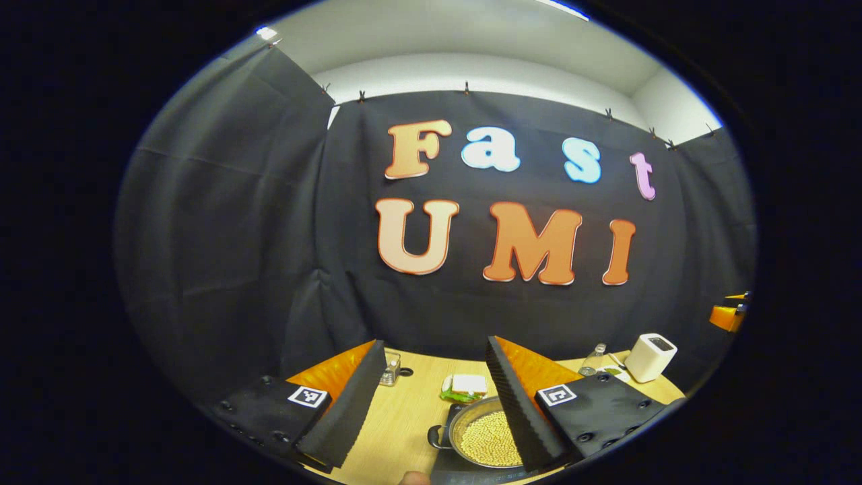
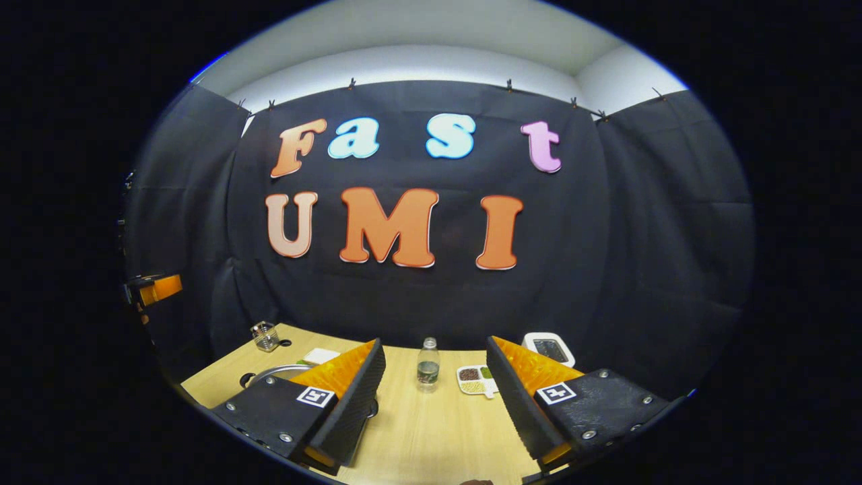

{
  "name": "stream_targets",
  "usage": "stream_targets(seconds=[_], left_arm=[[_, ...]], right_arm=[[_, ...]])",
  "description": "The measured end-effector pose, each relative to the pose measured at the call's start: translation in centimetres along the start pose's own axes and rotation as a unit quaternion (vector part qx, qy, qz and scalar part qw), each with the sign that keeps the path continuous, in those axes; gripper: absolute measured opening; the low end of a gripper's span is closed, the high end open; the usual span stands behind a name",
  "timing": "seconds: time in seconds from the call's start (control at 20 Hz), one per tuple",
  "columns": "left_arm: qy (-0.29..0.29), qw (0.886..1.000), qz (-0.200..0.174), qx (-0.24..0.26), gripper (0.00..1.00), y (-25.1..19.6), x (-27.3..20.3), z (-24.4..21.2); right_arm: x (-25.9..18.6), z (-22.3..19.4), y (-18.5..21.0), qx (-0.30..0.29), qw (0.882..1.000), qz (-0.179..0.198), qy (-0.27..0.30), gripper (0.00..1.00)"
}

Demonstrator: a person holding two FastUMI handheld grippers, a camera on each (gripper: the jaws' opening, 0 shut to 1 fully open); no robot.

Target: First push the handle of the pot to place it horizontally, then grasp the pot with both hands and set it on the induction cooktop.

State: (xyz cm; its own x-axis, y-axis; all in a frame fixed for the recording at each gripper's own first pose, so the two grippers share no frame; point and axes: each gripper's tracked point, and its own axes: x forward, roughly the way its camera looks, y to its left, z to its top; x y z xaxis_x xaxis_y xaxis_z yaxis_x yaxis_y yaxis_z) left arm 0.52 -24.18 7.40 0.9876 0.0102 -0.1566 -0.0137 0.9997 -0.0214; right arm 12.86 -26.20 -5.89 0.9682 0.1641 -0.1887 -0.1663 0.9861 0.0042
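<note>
Table edge: in the left gripper view the wooden table point(image 1: 404, 417) ends against the black cloth wall along the lower middle; in the right gripper view bare wood runs between the fingers.
Left gripper point(image 1: 434, 404): fingers spread wide, holding nothing, raised above the table.
Right gripper point(image 2: 434, 404): fingers spread wide, holding nothing.
Pot point(image 1: 481, 438): bottom centre of the left gripper view, filled with pale beans, on a dark cooktop point(image 1: 448, 465), partly behind the right-hand finger; its side handle point(image 1: 438, 438) points toward frame left.
Pot, right gripper view: rim at lower left point(image 2: 273, 372), behind the left-hand finger.
Nearby: water bottle point(image 2: 427, 367), divided dish point(image 2: 475, 379), white box point(image 1: 650, 357), glass jar point(image 1: 389, 369).
</note>
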Motion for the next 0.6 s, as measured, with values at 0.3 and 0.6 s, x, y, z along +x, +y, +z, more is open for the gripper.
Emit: stream_targets(seconds=[0.3, 0.6], left_arm=[[-0.053, 0.999, -0.005, -0.001, 0.99, -0.8, -4.4, 4.3], [-0.064, 0.997, -0.034, -0.002, 0.99, -3.2, -6.3, 5.3]], right_arm=[[-2.4, 0.6, -2.1, 0.031, 0.999, -0.002, -0.023, 0.94], [-2.6, 0.1, -2.4, 0.038, 0.999, 0.007, -0.014, 0.94]])
